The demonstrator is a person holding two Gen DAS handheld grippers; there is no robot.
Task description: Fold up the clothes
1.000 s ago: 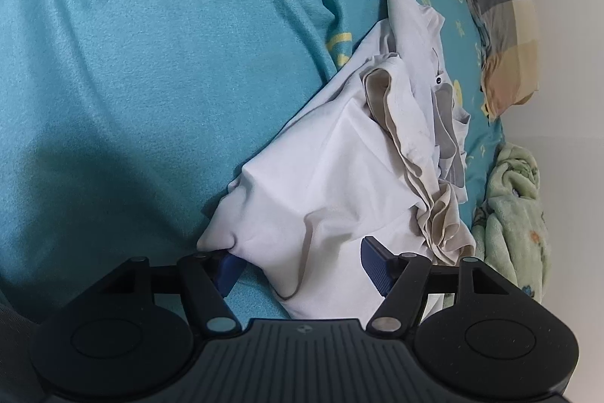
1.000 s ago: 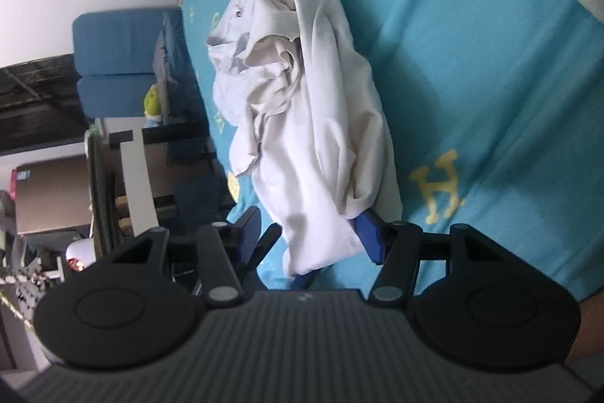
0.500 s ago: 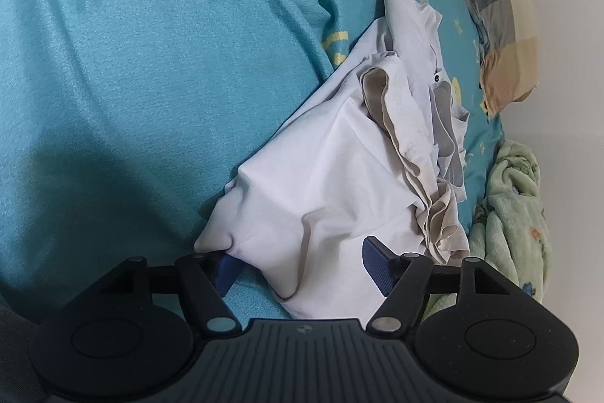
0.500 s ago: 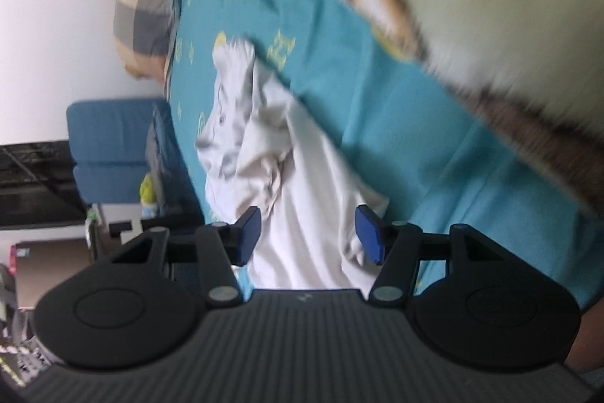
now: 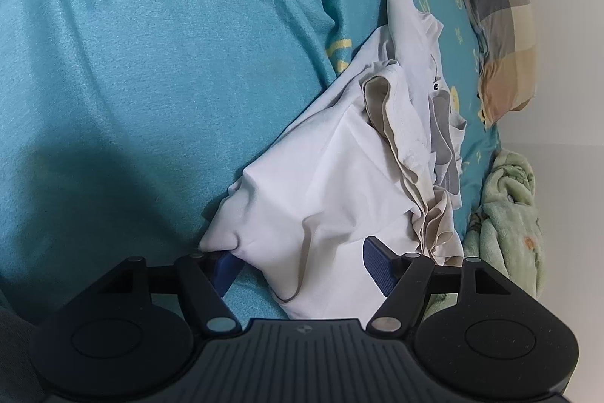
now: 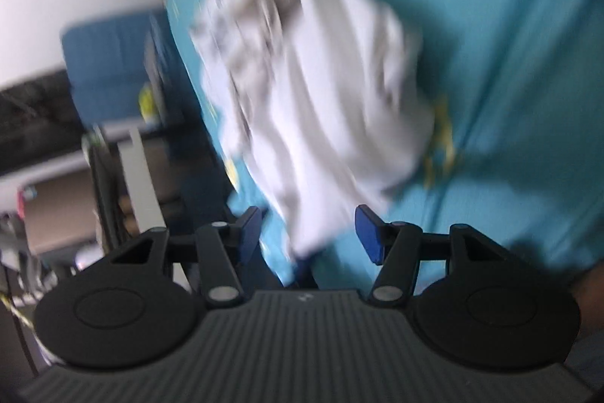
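Left wrist view: teal bed cover [image 5: 151,70] with yellow letters fills the field from 9 to 12 o'clock. A crumpled white garment [image 5: 339,176] lies on it, running from 1 o'clock down to 6 o'clock. The left claw [image 5: 302,263] stands wide open over the garment's near edge; its left pad [image 5: 226,265] touches a fold of cloth, its right pad [image 5: 377,269] lies over the fabric, and nothing is pinched. A checked pillow [image 5: 498,25] sits at 2 o'clock, a green blanket [image 5: 506,214] at 4 o'clock.

Right wrist view, blurred: blue furniture [image 6: 109,70] at 9 o'clock. The right claw [image 6: 307,237] is open, the garment's [image 6: 321,93] near end between its 2 pads, ungripped.
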